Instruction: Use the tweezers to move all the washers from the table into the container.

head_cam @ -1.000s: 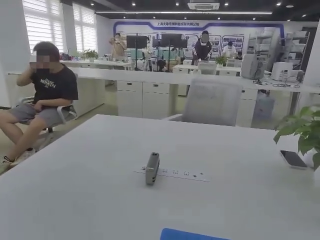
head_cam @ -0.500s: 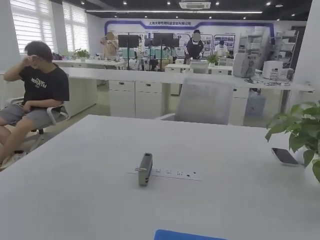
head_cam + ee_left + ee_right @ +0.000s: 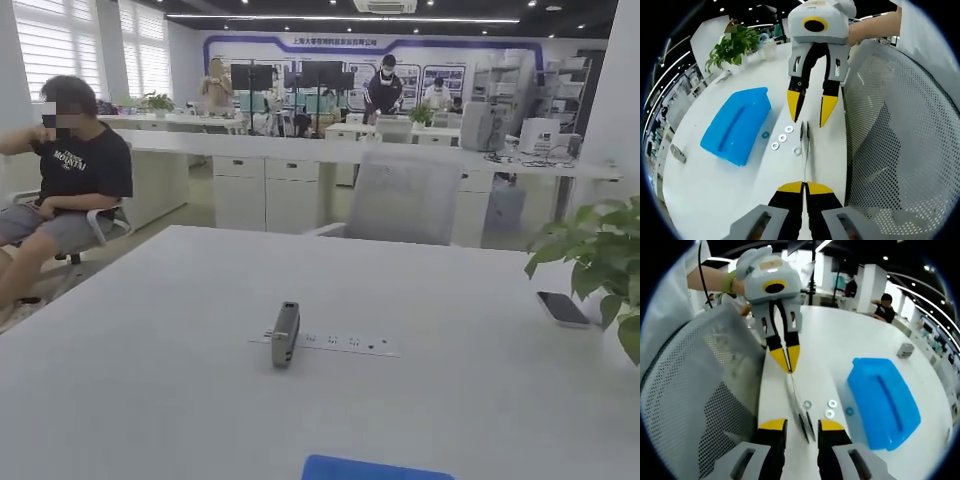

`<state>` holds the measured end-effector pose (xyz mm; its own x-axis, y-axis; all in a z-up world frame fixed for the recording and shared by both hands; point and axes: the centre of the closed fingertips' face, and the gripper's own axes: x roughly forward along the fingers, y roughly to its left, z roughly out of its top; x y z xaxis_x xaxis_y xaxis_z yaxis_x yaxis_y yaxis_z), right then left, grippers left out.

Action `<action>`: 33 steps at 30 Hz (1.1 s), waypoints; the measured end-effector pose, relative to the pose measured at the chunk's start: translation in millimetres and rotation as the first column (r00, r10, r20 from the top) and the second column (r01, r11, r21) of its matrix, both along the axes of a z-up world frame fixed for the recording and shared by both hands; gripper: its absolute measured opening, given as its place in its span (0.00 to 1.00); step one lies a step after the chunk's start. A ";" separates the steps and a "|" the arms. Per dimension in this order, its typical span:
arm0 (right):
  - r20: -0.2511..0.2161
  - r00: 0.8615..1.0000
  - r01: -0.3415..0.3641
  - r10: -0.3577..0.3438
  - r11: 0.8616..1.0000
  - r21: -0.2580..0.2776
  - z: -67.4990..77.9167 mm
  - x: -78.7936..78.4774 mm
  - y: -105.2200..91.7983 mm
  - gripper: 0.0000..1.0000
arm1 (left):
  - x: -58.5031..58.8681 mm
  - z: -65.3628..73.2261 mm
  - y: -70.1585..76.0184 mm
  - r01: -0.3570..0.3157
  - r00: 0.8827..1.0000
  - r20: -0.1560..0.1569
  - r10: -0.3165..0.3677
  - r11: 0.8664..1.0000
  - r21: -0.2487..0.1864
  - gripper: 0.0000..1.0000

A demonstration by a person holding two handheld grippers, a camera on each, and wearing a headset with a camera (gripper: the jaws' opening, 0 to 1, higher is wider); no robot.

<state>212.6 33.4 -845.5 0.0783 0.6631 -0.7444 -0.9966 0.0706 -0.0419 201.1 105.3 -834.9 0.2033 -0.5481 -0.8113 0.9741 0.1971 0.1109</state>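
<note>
- Left gripper view shows the left gripper with its yellow-tipped jaws pressed together on the back end of the tweezers. The tweezers are a thin silvery pair, and their two prongs run straight ahead with a narrow slit between them.
- The right gripper faces it from the far side, jaws spread wide and holding nothing. The tweezer tips end just short of its yellow tips.
- In the right gripper view the tweezers slant down from the left gripper's closed jaws toward the gap between the right gripper's own spread jaws. Whether the prongs rest on the table or hang just above it cannot be told.
- The washers — small flat silver rings — lie loose on the white top in a little cluster. They sit just beside the prongs, between the tweezers and the container.
- A bluish ring lies nearest the container.
- The container is bright blue, a rounded oblong with a long groove in its upper face, near the washers but apart from them.
- The table's edge runs close along the other side of the tweezers, and a mesh chair back stands just off it — room is tight on that side.
- In the head view, bare tabletop stretches past the container's blue edge to an adapter on a power strip. A phone and a plant sit well apart at the right.
</note>
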 end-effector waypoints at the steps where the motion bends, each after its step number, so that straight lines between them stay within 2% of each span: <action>1: 0.001 1.000 -0.004 0.004 1.000 -0.002 0.0 -1.0 0.2 0.21 | -0.1 5.2 -0.8 0.003 1.000 0.008 -0.003 1.000 -0.006 0.00; 4: 0.007 1.000 -0.013 0.013 1.000 0.000 0.5 -0.9 1.9 0.20 | -3.7 27.8 -8.4 0.028 0.999 0.038 -0.026 0.999 -0.044 0.00; 6: 0.014 1.000 -0.027 0.026 1.000 0.002 1.1 -1.7 4.5 0.19 | -6.4 38.8 -13.0 0.034 0.999 0.044 -0.031 0.998 -0.060 0.00; 10: 0.015 0.998 -0.056 0.056 0.998 0.002 1.0 -5.2 9.9 0.19 | -11.9 53.8 -25.5 0.058 0.997 0.055 -0.053 0.995 -0.083 0.00; 13: 0.027 0.994 -0.104 0.104 0.995 -0.001 -0.2 -10.8 14.4 0.15 | -14.4 60.4 -33.9 0.071 0.996 0.063 -0.066 0.993 -0.091 0.00; 15: 0.011 0.992 -0.127 0.127 0.992 0.000 -2.2 -16.1 16.5 0.10 | -16.1 63.8 -38.7 0.077 0.995 0.065 -0.071 0.992 -0.097 0.00; 17: 0.036 0.990 -0.136 0.136 0.991 -0.006 -1.0 -14.8 17.1 0.06 | -17.8 66.0 -41.2 0.077 0.996 0.059 -0.071 0.992 -0.101 0.00; 19: 0.017 0.991 -0.129 0.129 0.992 0.006 0.9 -14.5 19.5 0.06 | -18.0 68.3 -40.4 0.078 0.995 0.063 -0.072 0.992 -0.096 0.00; 28: 0.043 0.993 -0.111 0.107 0.990 0.085 14.9 -0.9 45.1 0.06 | -8.5 88.3 -31.6 0.068 0.993 0.096 -0.061 0.996 -0.066 0.00; 33: 0.028 0.995 -0.098 0.096 0.990 0.103 11.2 2.1 52.6 0.07 | -2.9 87.0 -28.8 0.066 0.994 0.089 -0.062 0.997 -0.048 0.00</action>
